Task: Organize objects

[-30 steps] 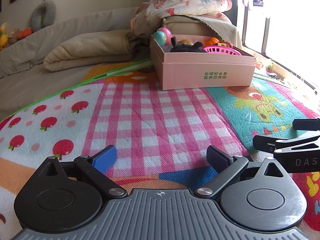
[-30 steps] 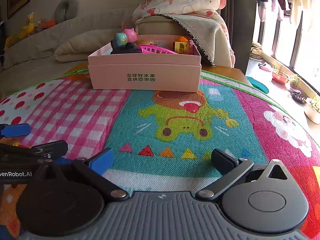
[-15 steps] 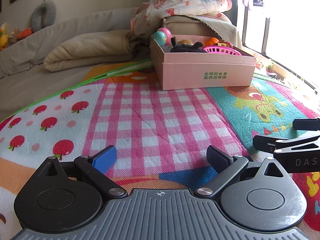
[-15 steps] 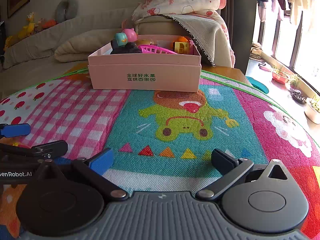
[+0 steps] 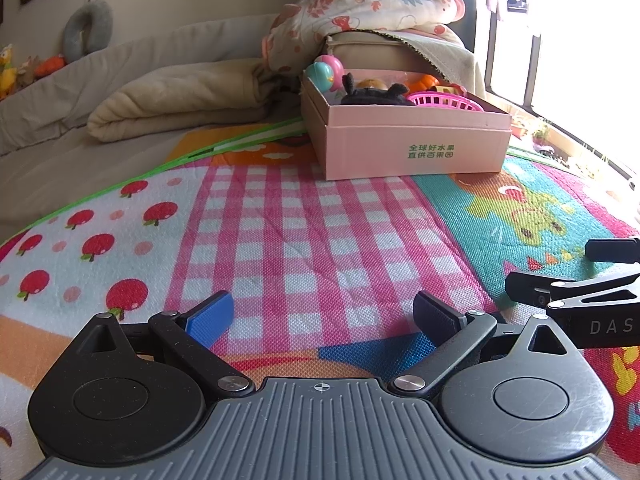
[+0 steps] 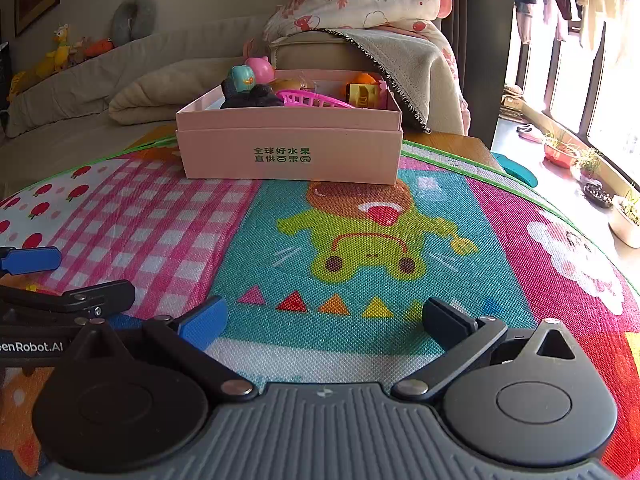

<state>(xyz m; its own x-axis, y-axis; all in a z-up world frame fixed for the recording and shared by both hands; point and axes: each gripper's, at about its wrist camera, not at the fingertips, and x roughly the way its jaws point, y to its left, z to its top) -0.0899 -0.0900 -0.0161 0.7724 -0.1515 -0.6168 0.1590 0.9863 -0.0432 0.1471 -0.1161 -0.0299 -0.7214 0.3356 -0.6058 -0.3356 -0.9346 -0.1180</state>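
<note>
I have both grippers low over the play mat [image 6: 360,216], side by side. The left gripper [image 5: 322,314] has its jaws spread wide with nothing between them; the right gripper [image 6: 324,318] is the same. Ahead, the pink box [image 6: 288,152] sits at the mat's far edge, holding a pink basket [image 6: 316,99], a black plush [image 5: 376,94] and other toys.

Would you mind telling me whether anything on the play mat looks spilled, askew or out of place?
Nothing stands out. The toys all sit inside the pink box, which stands upright on the play mat, and both the left gripper and right gripper are open and empty.
</note>
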